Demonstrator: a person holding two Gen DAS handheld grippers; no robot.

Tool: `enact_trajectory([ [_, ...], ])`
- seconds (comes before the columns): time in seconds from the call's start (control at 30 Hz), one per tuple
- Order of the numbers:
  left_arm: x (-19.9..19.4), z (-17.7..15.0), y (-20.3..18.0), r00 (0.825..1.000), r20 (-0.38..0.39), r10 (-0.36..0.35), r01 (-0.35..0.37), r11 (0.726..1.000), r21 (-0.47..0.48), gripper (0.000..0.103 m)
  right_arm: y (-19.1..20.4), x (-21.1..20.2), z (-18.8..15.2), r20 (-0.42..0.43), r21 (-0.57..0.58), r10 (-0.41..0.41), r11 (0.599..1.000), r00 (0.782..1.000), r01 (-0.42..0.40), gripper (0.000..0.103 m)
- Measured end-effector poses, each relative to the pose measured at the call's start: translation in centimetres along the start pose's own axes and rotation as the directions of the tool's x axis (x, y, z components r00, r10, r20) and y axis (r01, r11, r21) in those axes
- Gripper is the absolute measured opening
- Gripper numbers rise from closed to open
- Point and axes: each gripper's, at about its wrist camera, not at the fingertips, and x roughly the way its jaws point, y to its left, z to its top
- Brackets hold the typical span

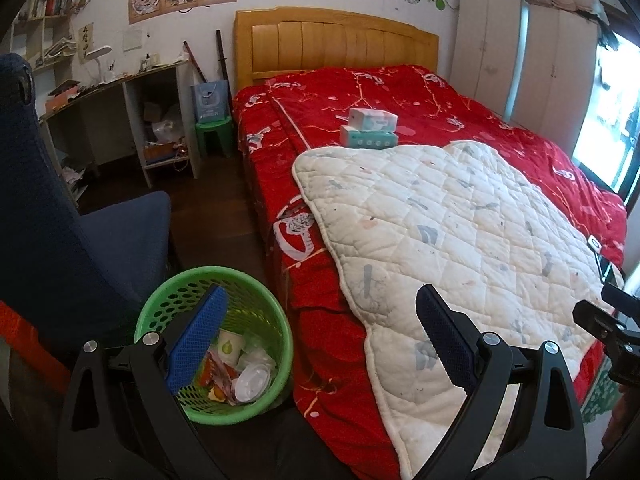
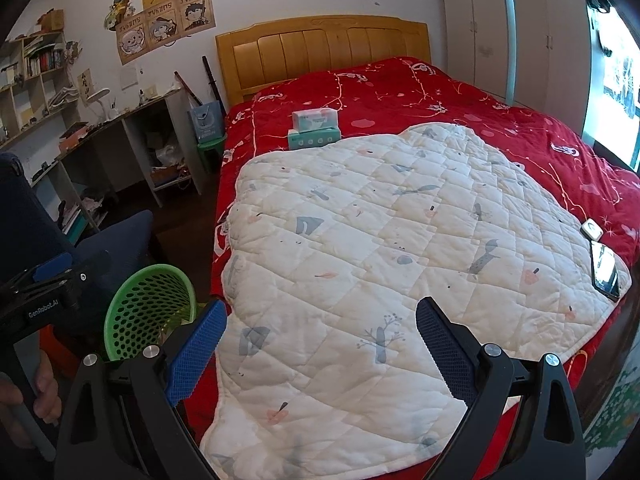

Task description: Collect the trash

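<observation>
A green perforated waste basket (image 1: 160, 308) stands on the dark floor beside the bed, holding a paper cup (image 1: 230, 346), a clear lid and crumpled wrappers. My left gripper (image 1: 320, 312) hangs open above the bed's corner, its left finger over the basket, nothing between the fingers. My right gripper (image 2: 320, 320) is open and empty over the white quilted blanket (image 2: 380, 240). The basket (image 2: 140, 308) shows at the lower left of the right wrist view. Two tissue boxes (image 1: 370, 128) (image 2: 314, 128) are stacked on the red bedspread (image 1: 420, 92).
A blue chair (image 1: 60, 220) stands left of the basket. A phone (image 2: 605, 270) and a small white device (image 2: 591, 229) lie at the blanket's right edge. A cluttered desk (image 1: 116, 92), a green stool (image 1: 214, 132) and a white wardrobe (image 1: 520, 52) line the walls. A hand (image 2: 24, 392) holds the left gripper's handle.
</observation>
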Motion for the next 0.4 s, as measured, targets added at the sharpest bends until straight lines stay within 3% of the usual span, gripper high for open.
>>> enact_trajectory([
  [0.4, 0.4, -0.1, -0.4, 1.0, -0.014, -0.014, 0.014, 1.0, 0.007, 0.096, -1.3, 0.2, -0.1, -0.007, 0.025, -0.028, 0.999, 1.0, 0.029, 0.093],
])
